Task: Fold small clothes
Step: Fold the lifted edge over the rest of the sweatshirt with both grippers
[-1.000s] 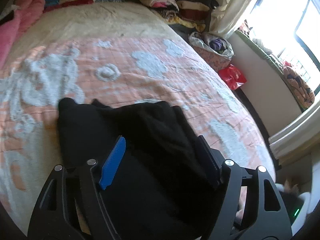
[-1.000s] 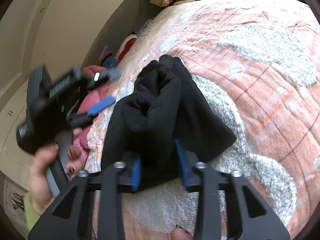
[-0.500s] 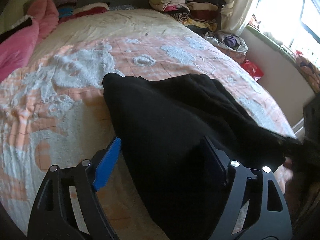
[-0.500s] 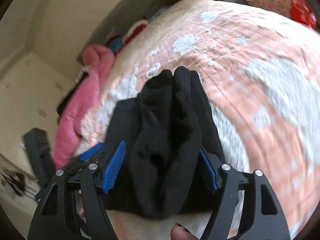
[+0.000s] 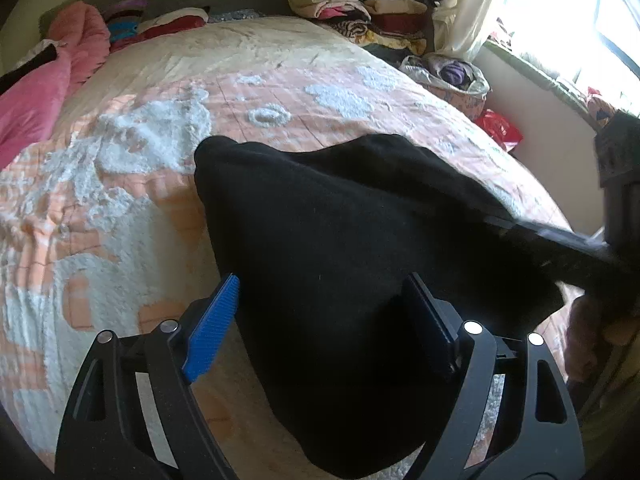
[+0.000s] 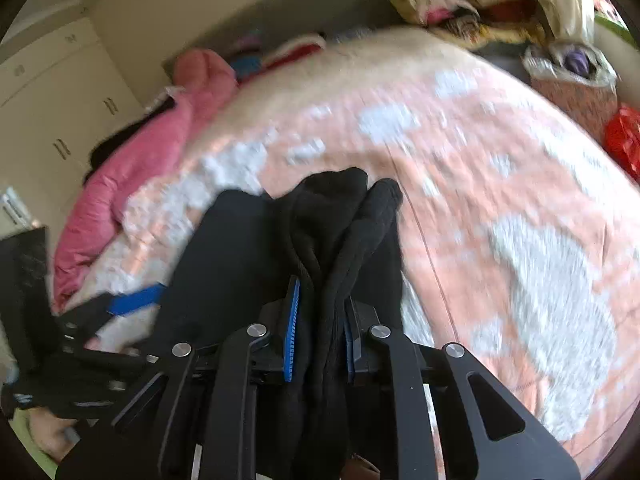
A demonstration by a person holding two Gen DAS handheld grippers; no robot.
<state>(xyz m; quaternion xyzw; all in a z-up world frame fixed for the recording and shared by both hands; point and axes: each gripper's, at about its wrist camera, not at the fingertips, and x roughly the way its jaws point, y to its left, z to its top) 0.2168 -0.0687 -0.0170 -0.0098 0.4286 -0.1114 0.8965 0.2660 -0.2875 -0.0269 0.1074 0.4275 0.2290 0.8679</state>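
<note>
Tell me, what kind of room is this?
Most likely a bedroom: a big bed with a peach quilt, stacks of folded clothes by the window, and white wardrobe doors.

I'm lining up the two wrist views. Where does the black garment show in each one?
Left wrist: black garment fills the lower centre, draped between the open fingers of the left gripper.
Right wrist: black garment sits lower centre, bunched and pinched by the right gripper.
Shared landmark: pink jacket, far left in the left view, upper left in the right view.
</note>
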